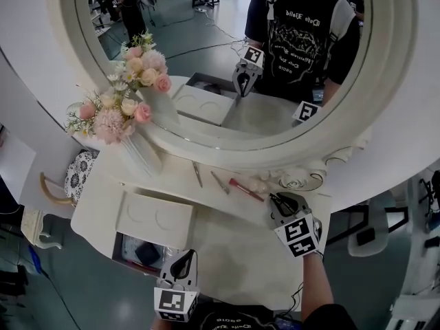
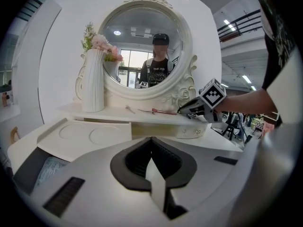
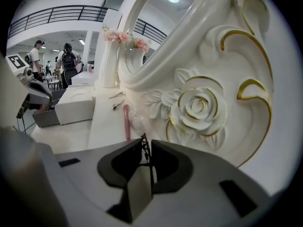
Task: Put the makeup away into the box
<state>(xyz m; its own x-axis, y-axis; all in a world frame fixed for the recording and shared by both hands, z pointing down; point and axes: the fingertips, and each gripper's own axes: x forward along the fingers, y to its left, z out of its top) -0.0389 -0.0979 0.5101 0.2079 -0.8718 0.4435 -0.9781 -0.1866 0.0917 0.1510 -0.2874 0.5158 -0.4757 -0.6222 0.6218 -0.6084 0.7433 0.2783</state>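
Between the narrowed jaws of the right gripper (image 3: 144, 148), a small dark item (image 3: 141, 143) is pinched at the tips; it is too thin to be identified. This gripper is held at the right end of a white vanity shelf (image 1: 206, 188), just under the carved rose on the mirror frame (image 3: 199, 105).

Ahead of it and to its left along the shelf, a pink stick (image 3: 126, 122) is seen lying flat, with two small metal tools (image 3: 117, 100) further on. A white vase (image 1: 141, 153) of pink flowers is set at the far end.

Well away to that gripper's left and lower down, the box (image 1: 118, 249) is found open on the table, its white lid (image 1: 155, 218) resting above it. The left gripper (image 1: 181, 261) is held just beside the box, on its right. Its jaws are clenched together with nothing between them.

The step in hand is judged to be the pick-up of the first piece of makeup. The pink stick and the metal tools are untouched, so most of the task is left.

For the next move, the dark item would need to be lifted clear of the shelf and carried leftward over the open box. A firm pinch is called for, since so thin a thing could easily be dropped.
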